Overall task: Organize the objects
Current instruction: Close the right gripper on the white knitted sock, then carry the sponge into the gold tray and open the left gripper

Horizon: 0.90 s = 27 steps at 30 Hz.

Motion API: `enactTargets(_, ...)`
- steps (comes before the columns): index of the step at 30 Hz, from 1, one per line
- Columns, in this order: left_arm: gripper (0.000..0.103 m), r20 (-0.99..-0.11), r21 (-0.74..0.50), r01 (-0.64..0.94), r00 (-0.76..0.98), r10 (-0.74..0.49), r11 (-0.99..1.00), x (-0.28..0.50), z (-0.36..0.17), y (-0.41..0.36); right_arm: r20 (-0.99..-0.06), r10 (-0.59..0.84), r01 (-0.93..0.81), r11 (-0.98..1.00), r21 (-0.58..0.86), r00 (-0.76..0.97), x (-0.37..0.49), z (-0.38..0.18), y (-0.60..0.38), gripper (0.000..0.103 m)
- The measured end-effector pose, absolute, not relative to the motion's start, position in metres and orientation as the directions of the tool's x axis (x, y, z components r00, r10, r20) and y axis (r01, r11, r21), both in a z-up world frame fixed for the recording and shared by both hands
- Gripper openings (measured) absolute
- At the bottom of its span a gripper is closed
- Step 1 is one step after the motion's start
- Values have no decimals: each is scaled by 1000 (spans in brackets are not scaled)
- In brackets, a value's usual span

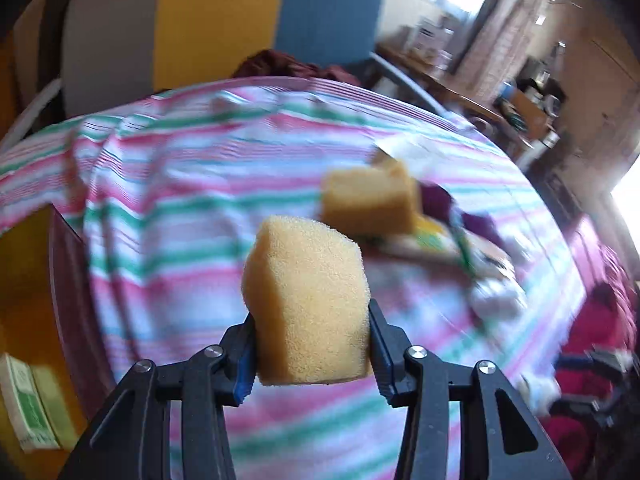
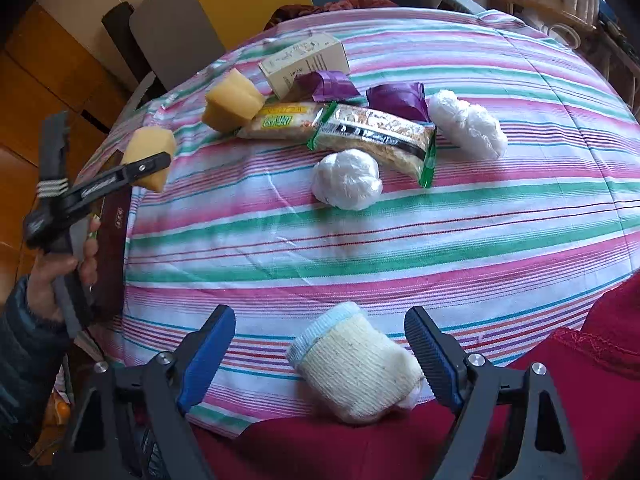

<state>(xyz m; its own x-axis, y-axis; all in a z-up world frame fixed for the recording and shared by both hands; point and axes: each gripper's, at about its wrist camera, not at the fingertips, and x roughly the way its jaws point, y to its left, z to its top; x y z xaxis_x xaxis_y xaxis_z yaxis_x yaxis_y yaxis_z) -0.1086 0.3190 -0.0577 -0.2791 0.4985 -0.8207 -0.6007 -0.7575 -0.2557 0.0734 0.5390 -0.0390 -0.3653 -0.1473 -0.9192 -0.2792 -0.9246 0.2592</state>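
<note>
While my left gripper (image 1: 310, 344) pinches a yellow sponge (image 1: 308, 304) above the striped cloth (image 2: 400, 240), a second sponge (image 2: 232, 106) lies beyond. My right gripper (image 2: 320, 344) stands wide open around a rolled sock (image 2: 356, 372), not touching.

A home: striped tablecloth (image 2: 400, 240), chairs (image 1: 328, 12), cluttered wooden shelves (image 1: 532, 108) behind.

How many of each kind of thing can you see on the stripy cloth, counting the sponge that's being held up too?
Yellow sponges: 2, one held in the left tool, one lying on the cloth
White plastic bundles: 2
Snack packets: 2
Purple wrappers: 2
Boxes: 1
Socks: 1
Total: 10
</note>
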Motion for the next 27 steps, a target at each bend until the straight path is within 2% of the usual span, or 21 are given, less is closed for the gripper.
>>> enactTargets(7,47,-793,-280,-666,-246,557,-692,-59,-48,308,-982,-88,-134,-985,112,-170,62,-55,521,88)
enactTargets(14,47,-773,-287,-679,-252,582,-676,-36,-40,291,-997,-31,-96,-995,37,-66,54,-70,515,88)
enactTargets(16,47,-770,-285,-684,-254,585,-672,-30,-39,285,-999,-11,-99,-995,15,-44,53,-74,515,86)
enactTargets(18,47,-765,-295,-683,-251,594,-668,-26,-38,280,-1000,18,-107,-994,-16,-18,53,-78,516,75)
enactTargets(21,47,-756,-296,-686,-256,602,-665,-18,-36,274,-998,43,-85,-996,-40,-34,54,-76,514,68)
enactTargets(27,47,-736,-310,-670,-279,617,-674,-10,-29,252,-990,129,-47,-991,-126,-52,57,-74,509,63)
